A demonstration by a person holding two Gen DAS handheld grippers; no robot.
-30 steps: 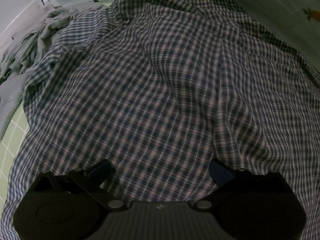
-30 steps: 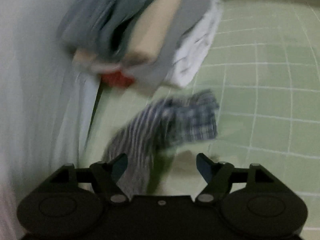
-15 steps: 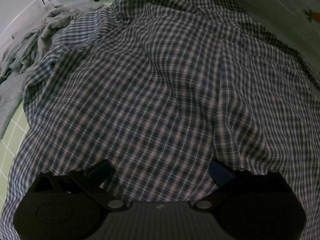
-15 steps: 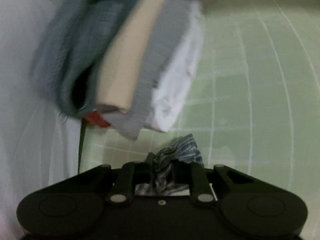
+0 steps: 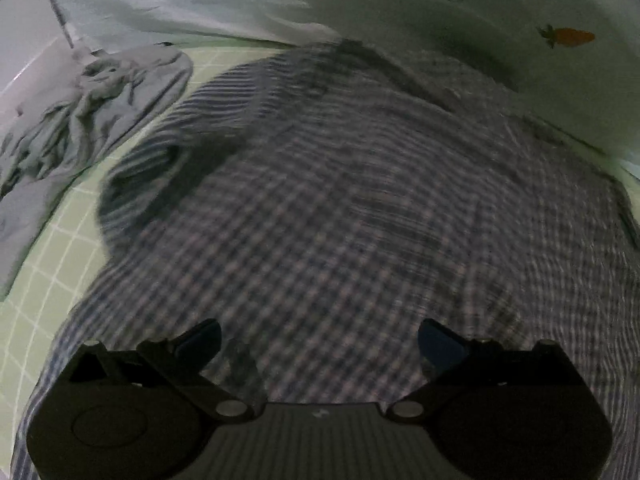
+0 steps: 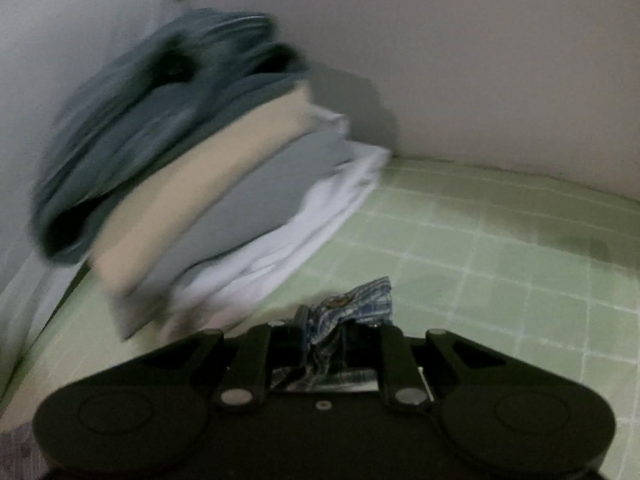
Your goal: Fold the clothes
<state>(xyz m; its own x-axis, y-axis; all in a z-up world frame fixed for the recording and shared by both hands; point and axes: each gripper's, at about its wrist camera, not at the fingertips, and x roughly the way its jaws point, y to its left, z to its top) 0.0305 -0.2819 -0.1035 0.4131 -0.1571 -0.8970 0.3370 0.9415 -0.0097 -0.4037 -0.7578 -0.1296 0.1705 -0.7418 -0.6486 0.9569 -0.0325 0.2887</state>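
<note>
I'm seeing the right gripper (image 6: 326, 330) pinching a bunched bit of the plaid shirt (image 6: 352, 308), jaws drawn in close with the checked cloth wadded between them and a small round button-like spot showing on top of the wad. It's sitting low over the green grid sheet (image 6: 520, 280). Up and to the left in that view a stack of folded clothes (image 6: 192, 168) is leaning against the pale wall (image 6: 480, 60): dark blue-grey on top, then beige, grey, white at the bottom. The stack is blurring badly.

I'm reading the left gripper (image 5: 320, 340) as spread wide, nothing between the tips, the two blue pads (image 5: 200, 338) well apart. It's hanging over the plaid shirt (image 5: 340, 220), which is filling most of that view, lying spread and rumpled on the green grid sheet (image 5: 52, 280). I can't tell whether the tips are touching the cloth. A crumpled grey garment (image 5: 100, 120) is lying just beside the shirt, upper left. A pale printed fabric with a carrot motif (image 5: 568, 36) is running along the top right behind the shirt.
</note>
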